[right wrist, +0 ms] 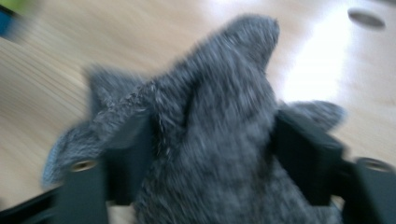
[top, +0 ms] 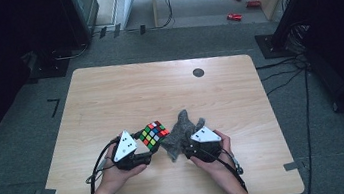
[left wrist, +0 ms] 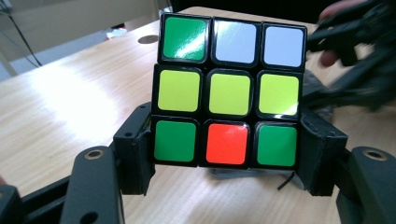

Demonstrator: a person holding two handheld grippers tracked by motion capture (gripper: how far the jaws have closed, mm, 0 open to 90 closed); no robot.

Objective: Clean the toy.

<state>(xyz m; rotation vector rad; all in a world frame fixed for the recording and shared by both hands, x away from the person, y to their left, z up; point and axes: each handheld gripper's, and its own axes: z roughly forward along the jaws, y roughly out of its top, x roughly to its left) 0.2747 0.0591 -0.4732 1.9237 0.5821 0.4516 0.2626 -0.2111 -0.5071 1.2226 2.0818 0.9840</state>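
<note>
While both hands work near the front edge, the scene reads as follows.

Table (top: pixel 110 100): light wood, mostly bare; a small dark round disc (top: pixel 198 72) is set in the top near the far edge.

Cloth (top: pixel 181 133): grey, fuzzy, bunched up into a peak; it sits right of the cube and touches it or lies just beside it.

Cube (top: pixel 153 134): colour puzzle cube, tilted, front centre of the table.

Left gripper (top: pixel 143 157): jaws clamped on the cube's two sides, along its lowest row.

Right gripper (top: pixel 187 150): jaws stand either side of the cloth's thick middle and press into it, so I judge it gripped; the blur leaves some doubt.

Progress (judgement): cube and cloth are both in hand and brought together, so pick-up looks done. Wiping the cube appears just beginning; most faces are left.

Left gripper view: gives the cube (left wrist: pixel 229 93) face in detail: green and two white squares, a yellow row, then green, red, green.

Right gripper view: gives the cloth (right wrist: pixel 210 140) pile and fold close up, blurred.

High view: places everything on the table together.
</note>
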